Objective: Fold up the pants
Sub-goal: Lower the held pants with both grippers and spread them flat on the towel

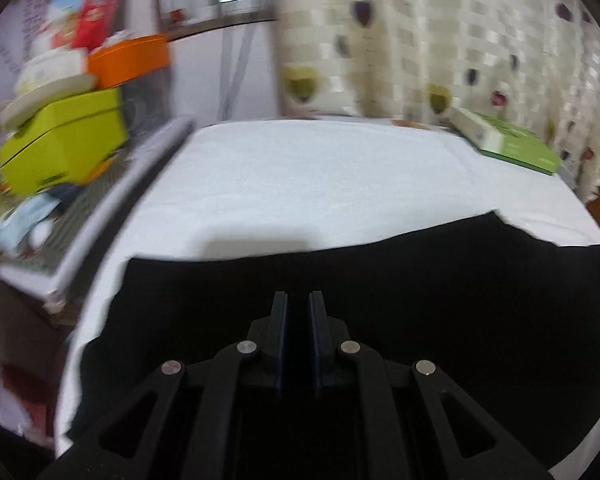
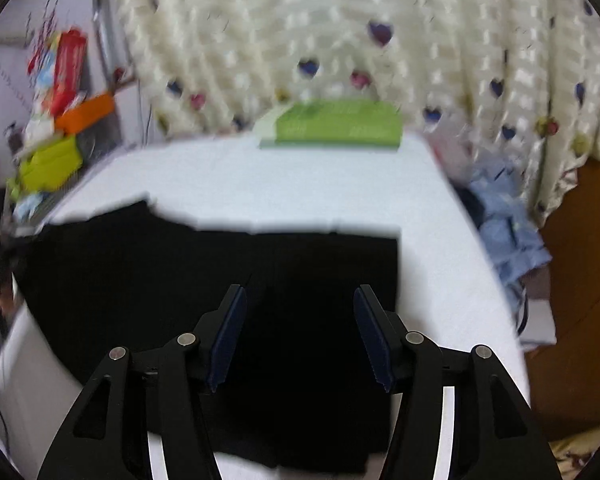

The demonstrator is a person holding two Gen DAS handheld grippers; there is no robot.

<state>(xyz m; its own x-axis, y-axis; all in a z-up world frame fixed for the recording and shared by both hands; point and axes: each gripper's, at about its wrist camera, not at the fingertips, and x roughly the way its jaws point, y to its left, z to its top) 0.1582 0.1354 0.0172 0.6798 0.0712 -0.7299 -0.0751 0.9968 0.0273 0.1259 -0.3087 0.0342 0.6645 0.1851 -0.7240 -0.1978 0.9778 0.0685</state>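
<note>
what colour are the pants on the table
Black. The pants show best in the right wrist view, spread on the white table.

The left gripper (image 1: 298,300) is seen pointing forward and slightly downward, its two black fingers brought nearly together, with only a narrow slot left between the blue-edged pads (image 1: 279,344); whether anything is pinched in that slot cannot be told. The right gripper (image 2: 300,300) is held in a like forward pose, its fingers spread wide apart, the dark blue pads (image 2: 228,340) angled outward and nothing gripped between them.
</note>
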